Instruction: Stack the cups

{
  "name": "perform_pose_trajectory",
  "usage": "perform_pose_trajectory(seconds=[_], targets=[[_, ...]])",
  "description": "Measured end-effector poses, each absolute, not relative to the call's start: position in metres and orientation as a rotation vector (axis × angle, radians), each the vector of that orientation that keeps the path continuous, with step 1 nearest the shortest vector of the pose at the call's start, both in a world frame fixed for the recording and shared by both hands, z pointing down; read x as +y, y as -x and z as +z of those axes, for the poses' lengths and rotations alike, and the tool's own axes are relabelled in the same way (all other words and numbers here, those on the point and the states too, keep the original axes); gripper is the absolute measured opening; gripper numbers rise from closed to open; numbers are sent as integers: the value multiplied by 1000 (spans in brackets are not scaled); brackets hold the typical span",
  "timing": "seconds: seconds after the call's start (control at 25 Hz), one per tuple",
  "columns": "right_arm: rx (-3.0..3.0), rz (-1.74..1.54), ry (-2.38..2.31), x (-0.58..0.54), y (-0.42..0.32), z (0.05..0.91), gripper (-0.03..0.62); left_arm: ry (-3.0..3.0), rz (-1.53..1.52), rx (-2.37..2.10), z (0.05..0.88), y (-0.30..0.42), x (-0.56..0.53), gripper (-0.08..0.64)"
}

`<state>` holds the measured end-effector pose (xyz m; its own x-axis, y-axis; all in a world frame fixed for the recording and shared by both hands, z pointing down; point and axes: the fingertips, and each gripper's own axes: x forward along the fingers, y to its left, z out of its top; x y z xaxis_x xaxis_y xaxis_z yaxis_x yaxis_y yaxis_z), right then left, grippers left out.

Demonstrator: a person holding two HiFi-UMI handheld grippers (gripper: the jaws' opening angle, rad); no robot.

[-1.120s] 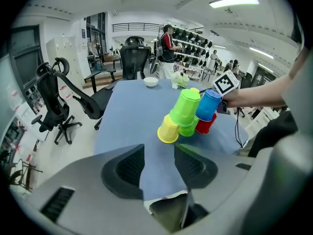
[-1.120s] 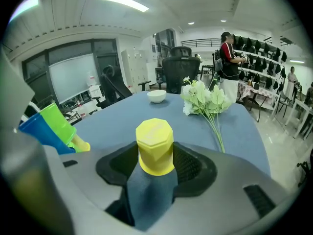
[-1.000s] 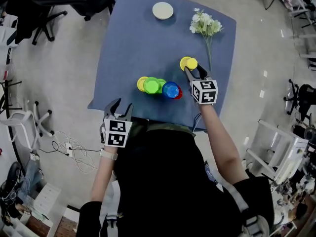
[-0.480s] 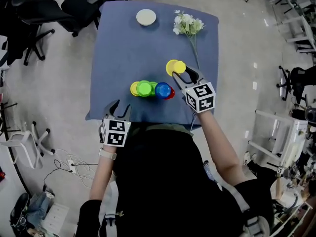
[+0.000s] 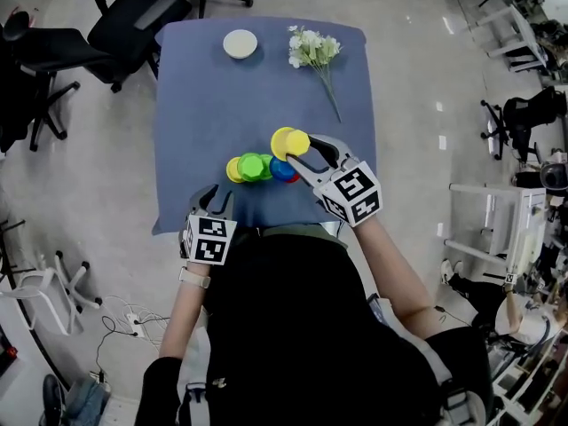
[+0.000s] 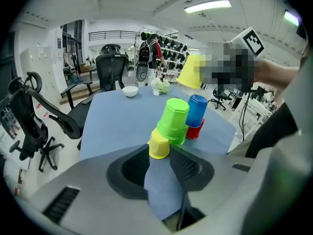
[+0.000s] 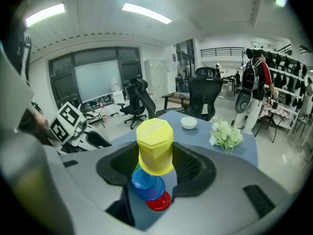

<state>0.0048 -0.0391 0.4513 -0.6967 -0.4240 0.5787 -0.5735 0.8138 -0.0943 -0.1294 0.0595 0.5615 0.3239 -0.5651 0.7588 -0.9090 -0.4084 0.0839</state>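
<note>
My right gripper (image 5: 295, 149) is shut on an upside-down yellow cup (image 5: 288, 141) (image 7: 155, 146) and holds it in the air just above the blue cup (image 5: 282, 169) (image 7: 146, 185). That blue cup sits upside down on a red cup (image 7: 159, 201). Left of them stand a green cup (image 5: 253, 166) (image 6: 174, 120) and a small yellow cup (image 5: 233, 169) (image 6: 159, 145). My left gripper (image 5: 214, 200) (image 6: 160, 161) hovers at the table's near edge, short of the small yellow cup. Its jaws have just been closing and have nothing between them.
The blue table (image 5: 204, 96) also carries a white bowl (image 5: 240, 43) and a bunch of white flowers (image 5: 313, 51) at its far side. Black office chairs (image 5: 133, 20) stand on the floor beyond the far left corner.
My right gripper has risen and moved left with the yellow cup, from beside the blue cup to above it. My left gripper has stayed at the table's near edge.
</note>
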Motion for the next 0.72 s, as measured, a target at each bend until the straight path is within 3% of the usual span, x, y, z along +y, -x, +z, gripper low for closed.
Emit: perform_pose_trajectory(seconds=[0.72], targets=[[-2361,350,-680,7,24,469,226,-2129,902,-1218,566,136,53,23]])
